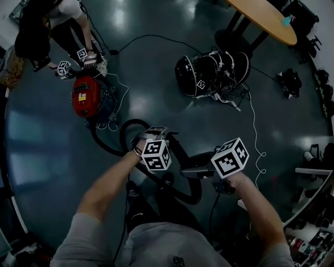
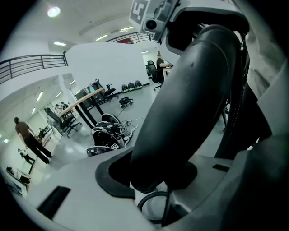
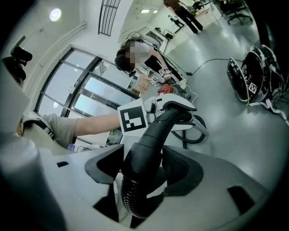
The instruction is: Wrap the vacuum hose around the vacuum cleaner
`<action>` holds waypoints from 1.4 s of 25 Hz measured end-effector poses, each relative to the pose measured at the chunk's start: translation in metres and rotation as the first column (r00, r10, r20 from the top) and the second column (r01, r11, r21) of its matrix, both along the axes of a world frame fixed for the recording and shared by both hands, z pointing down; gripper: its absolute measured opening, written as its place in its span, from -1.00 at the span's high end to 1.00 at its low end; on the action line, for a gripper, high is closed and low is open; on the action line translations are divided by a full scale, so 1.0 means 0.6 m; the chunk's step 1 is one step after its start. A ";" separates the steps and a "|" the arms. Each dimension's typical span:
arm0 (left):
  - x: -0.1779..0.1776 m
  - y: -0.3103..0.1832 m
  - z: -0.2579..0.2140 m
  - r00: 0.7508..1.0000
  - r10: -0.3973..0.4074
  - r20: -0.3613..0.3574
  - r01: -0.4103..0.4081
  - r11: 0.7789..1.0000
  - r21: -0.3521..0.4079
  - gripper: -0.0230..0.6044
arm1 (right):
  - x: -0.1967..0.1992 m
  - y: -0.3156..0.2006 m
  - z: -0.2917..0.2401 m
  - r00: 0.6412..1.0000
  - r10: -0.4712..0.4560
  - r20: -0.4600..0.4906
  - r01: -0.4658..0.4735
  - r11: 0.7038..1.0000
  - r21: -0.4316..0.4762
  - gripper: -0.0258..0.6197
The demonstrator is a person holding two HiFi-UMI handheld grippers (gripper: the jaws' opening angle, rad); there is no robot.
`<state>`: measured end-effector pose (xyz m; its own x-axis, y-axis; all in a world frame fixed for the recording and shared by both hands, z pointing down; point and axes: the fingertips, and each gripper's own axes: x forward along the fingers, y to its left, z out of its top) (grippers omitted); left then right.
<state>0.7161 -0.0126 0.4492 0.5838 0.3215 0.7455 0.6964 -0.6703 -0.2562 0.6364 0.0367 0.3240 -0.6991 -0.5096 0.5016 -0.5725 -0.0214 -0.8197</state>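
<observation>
While the dark, glossy floor fills the head view, the task items count as two hand-held grippers, one hose and one vacuum cleaner.

Left gripper: a grey two-jaw tool with a marker cube. Its jaws are part-way closed and clamped on the smooth, curved, rigid end of the black vacuum hose, which fills the space between its pads.

Right gripper: same build, jaws wide. Both pads press the same hose lower down, where the smooth cuff meets the ribbed flexible length. The left gripper sits just ahead of it along the tube.

From the grippers the ribbed hose reaches the floor, curls in one loop beside the left gripper, and runs toward the red canister vacuum cleaner. The cleaner lies well beyond the left gripper, on its outer side. The hose lies loose, not wound round the cleaner's body.

Other items:
- One second person bends at the cleaner with two further marker cubes.
- One tan oval table top stands far beyond the right gripper.
- One thin white cable lies on the floor beside the right gripper.
- One cluster of black rounded helmets lies ahead of both grippers, their number unclear.
</observation>
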 end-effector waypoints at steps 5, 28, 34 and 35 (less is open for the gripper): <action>-0.054 -0.067 0.021 0.988 -0.149 0.046 0.146 0.986 0.075 0.44 | 0.030 -0.013 -0.015 0.990 -0.053 -0.134 0.064 0.995 0.077 0.10; -0.267 -0.344 0.004 0.523 -0.784 0.333 0.787 0.595 0.164 0.44 | 0.062 -0.095 -0.113 0.891 0.138 -0.433 0.007 0.948 0.317 0.10; -0.356 -0.352 0.014 0.400 -0.823 0.404 0.873 0.477 0.107 0.44 | -0.095 -0.108 -0.061 0.839 -0.065 -0.541 0.276 0.907 0.318 0.10; -0.372 -0.353 0.013 0.379 -0.827 0.416 0.884 0.457 0.103 0.44 | -0.126 -0.110 -0.041 0.823 -0.109 -0.558 0.322 0.898 0.301 0.10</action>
<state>0.4932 -0.2242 0.4572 0.3000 -0.0913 0.9495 -0.2581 -0.9660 -0.0114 0.5610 -0.0291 0.2994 -0.5045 -0.5958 0.6249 -0.8617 0.3929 -0.3211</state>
